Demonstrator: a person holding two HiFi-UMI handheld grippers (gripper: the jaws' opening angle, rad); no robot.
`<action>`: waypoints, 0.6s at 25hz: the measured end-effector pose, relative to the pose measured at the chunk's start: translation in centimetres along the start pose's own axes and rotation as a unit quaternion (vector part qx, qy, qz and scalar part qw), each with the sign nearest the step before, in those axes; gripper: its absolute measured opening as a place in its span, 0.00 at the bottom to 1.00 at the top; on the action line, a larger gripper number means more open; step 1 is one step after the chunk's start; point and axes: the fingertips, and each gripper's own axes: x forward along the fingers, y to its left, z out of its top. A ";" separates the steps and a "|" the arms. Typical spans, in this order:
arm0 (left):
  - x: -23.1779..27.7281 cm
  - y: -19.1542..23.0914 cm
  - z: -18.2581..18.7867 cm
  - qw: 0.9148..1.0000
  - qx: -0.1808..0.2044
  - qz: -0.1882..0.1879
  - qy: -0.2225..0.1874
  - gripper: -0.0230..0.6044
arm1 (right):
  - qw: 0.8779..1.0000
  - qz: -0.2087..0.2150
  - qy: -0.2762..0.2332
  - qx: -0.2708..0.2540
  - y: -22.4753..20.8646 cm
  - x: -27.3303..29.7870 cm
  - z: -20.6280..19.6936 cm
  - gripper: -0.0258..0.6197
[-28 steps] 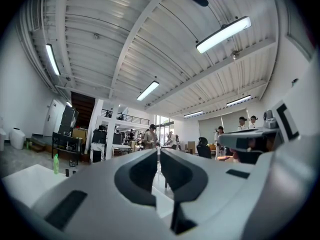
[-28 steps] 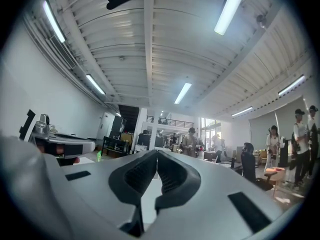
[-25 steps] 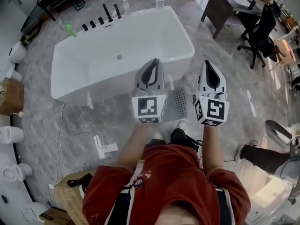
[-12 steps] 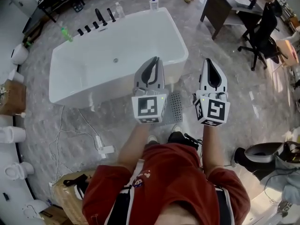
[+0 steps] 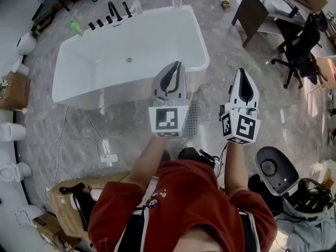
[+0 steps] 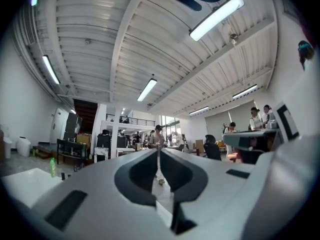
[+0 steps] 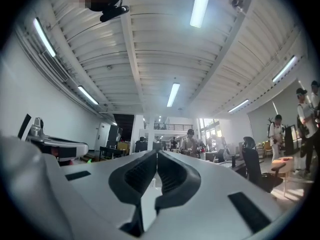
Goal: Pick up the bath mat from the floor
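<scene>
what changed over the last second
The right gripper drifted slightly right in the head view, and a white round-topped thing slid further into view at lower right. It and the left gripper stay shut and empty; the bath mat stays on the floor beside the bathtub.

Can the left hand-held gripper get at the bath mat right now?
Probably not yet. The left hand-held gripper is shut and held high, aimed across the room; the bath mat lies on the floor beside the tub. Nothing visible blocks the way down.
</scene>
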 end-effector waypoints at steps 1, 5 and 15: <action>0.2 0.2 0.0 1.000 0.000 0.004 -0.001 0.08 | 1.000 -0.001 -0.003 0.000 -0.1 0.2 0.0 0.06; 0.5 1.0 -0.7 1.000 -0.003 0.015 0.003 0.08 | 1.000 0.003 0.000 0.002 0.1 0.8 -0.3 0.06; -0.8 3.2 -1.4 1.000 -0.003 -0.005 0.005 0.08 | 1.000 -0.010 0.004 -0.001 3.2 0.6 -1.0 0.06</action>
